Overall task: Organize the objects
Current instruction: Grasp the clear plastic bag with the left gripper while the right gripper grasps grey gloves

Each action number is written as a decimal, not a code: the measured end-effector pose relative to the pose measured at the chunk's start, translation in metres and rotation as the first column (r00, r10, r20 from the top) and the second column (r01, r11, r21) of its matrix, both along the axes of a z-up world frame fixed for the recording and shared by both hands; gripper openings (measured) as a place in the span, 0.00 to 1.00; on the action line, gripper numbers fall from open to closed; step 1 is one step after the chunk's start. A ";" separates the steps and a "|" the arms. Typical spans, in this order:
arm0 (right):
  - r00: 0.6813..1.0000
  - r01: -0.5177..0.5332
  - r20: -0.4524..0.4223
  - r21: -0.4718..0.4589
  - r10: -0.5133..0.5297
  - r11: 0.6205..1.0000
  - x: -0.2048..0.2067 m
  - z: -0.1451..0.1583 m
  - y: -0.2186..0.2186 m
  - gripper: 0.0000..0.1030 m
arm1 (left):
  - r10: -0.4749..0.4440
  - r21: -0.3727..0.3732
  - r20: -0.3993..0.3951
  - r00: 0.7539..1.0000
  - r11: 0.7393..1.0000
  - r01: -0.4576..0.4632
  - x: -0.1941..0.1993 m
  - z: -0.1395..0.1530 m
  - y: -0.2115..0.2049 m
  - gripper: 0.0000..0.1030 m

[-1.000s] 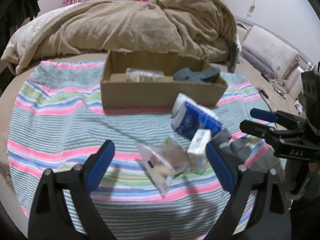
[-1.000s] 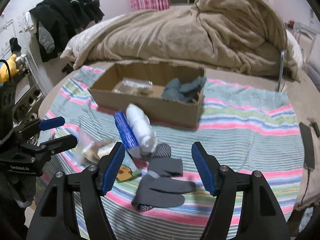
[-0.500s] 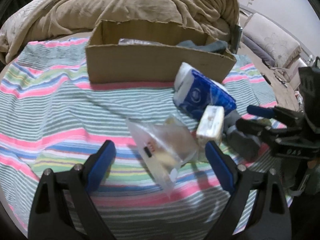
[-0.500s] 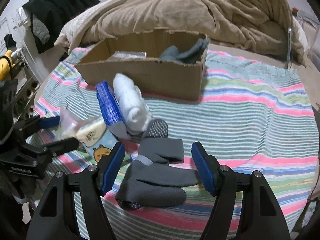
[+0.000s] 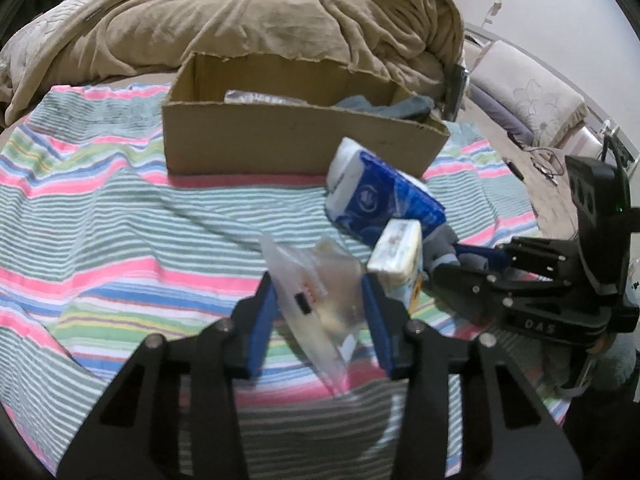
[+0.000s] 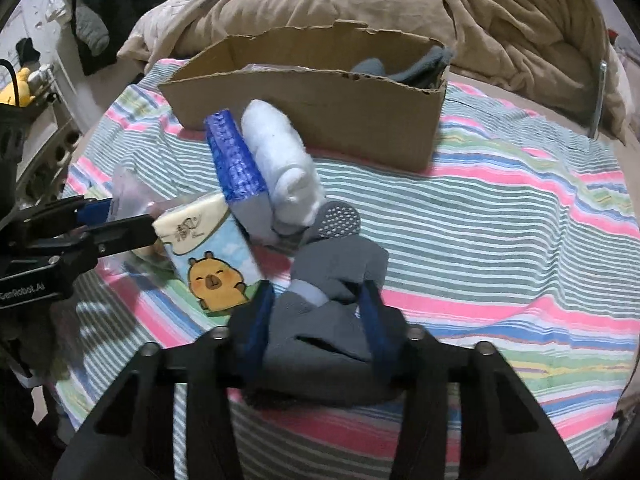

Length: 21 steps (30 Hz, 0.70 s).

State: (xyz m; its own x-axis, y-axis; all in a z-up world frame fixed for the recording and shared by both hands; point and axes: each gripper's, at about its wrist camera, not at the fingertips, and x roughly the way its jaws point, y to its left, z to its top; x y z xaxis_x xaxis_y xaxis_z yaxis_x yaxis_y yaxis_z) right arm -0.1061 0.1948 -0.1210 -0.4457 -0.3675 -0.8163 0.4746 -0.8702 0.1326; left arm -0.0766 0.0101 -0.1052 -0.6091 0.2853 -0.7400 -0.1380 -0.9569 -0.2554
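Surface: striped cloth under cardboard box.
Left gripper: just closed, pinching plastic bag before box.
Right gripper: just closed, pinching grey socks before box.

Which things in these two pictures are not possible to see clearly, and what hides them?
- Cardboard box contents, left wrist view: the front wall hides most of the clear packet and grey cloth inside.
- Clear bag, left wrist view: blurred; the left tongs, which have just been closing, pinch it; its contents are unreadable.
- Grey socks, right wrist view: the right tongs, also just closing, cover their sides.
- Tissue pack: its left edge sits behind the other tongs.
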 end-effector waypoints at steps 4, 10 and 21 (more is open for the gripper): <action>1.000 0.000 -0.024 -0.010 0.000 1.000 0.005 0.005 0.002 0.27 | -0.002 0.005 -0.012 1.000 1.000 0.002 0.005 0.004 0.001 0.39; 0.999 0.014 -0.043 -0.053 -0.016 0.998 0.009 0.017 0.011 0.26 | -0.002 0.006 -0.032 0.999 1.000 0.003 0.011 0.013 0.000 0.38; 0.994 0.029 -0.104 -0.091 -0.038 0.995 0.015 0.048 0.024 0.26 | 0.044 0.020 -0.084 0.996 0.999 -0.042 0.017 0.035 -0.019 0.38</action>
State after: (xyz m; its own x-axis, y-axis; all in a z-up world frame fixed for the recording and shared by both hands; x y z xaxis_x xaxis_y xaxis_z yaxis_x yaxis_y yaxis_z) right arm -0.0907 0.2188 -0.0725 -0.5405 -0.4201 -0.7290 0.4609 -0.8727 0.1613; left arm -0.0593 -0.0089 -0.0706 -0.6808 0.2707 -0.6806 -0.1187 -0.9577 -0.2622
